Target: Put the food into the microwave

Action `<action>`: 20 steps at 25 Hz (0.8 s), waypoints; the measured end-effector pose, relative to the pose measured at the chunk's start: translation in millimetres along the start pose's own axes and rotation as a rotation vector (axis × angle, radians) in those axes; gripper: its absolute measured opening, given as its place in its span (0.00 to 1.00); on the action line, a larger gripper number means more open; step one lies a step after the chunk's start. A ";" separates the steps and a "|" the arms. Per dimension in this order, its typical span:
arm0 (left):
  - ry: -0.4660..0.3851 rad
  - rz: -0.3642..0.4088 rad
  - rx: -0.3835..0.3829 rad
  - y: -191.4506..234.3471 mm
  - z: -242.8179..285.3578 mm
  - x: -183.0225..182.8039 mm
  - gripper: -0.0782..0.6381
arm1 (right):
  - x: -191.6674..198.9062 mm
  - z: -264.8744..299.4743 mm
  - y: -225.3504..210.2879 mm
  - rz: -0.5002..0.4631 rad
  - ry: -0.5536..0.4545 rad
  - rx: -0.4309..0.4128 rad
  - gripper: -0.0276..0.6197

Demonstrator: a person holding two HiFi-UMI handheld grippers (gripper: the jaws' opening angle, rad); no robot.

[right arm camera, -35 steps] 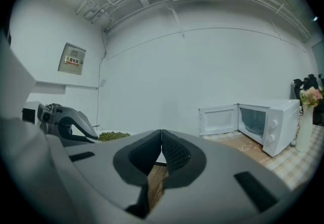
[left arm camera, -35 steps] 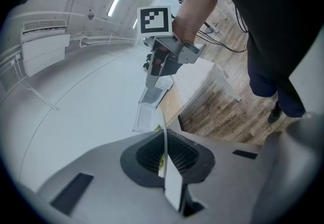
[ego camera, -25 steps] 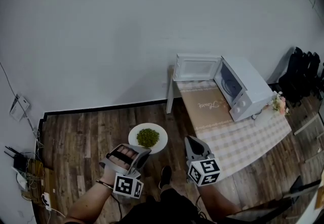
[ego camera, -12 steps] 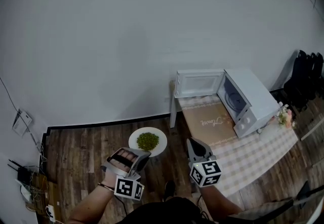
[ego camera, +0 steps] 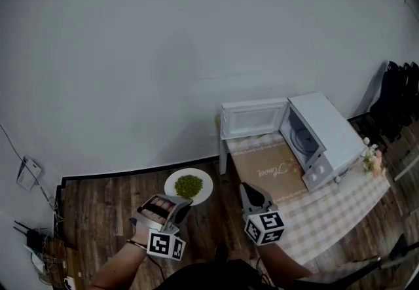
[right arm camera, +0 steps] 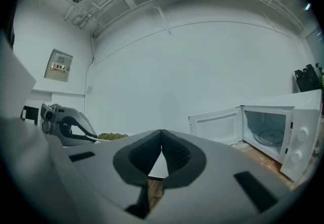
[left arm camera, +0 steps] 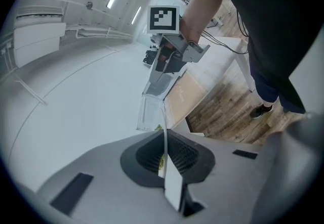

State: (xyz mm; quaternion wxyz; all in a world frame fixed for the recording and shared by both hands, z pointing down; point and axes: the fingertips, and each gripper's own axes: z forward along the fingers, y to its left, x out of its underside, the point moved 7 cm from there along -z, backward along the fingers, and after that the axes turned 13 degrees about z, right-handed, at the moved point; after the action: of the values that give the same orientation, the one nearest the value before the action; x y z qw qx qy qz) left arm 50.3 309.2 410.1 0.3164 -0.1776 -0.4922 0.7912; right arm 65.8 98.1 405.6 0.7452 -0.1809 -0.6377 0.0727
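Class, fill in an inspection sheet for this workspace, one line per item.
Surface: table with a checked cloth.
Job's things: plate of green food, over the floor; microwave on the table, door open.
Clutter: flowers beside the microwave.
Grippers: left claw shut on the plate's rim; right claw shut, empty.
Cables: wires on the floor, far left.
Surroundings: white wall.

The left tongs point(ego camera: 179, 203) cover part of the plate point(ego camera: 204, 183); its green food point(ego camera: 188, 185) is too small to identify.
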 end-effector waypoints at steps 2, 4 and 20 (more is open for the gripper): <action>-0.007 0.011 0.004 4.6 12.2 -0.1 0.14 | -2.9 7.7 -8.2 0.004 0.000 0.001 0.06; -0.010 0.022 0.016 9.0 25.7 0.5 0.14 | -6.3 15.9 -17.7 -0.002 0.009 0.009 0.06; -0.103 0.068 -0.011 60.1 131.5 -21.5 0.14 | -35.2 38.8 -110.2 0.008 0.001 0.094 0.06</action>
State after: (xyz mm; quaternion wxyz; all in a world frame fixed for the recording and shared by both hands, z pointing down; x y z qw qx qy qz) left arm -31.4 188.1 415.3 0.2626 -0.1552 -0.5059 0.8068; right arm 8.2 -8.8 417.7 0.7530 -0.1480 -0.6324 0.1054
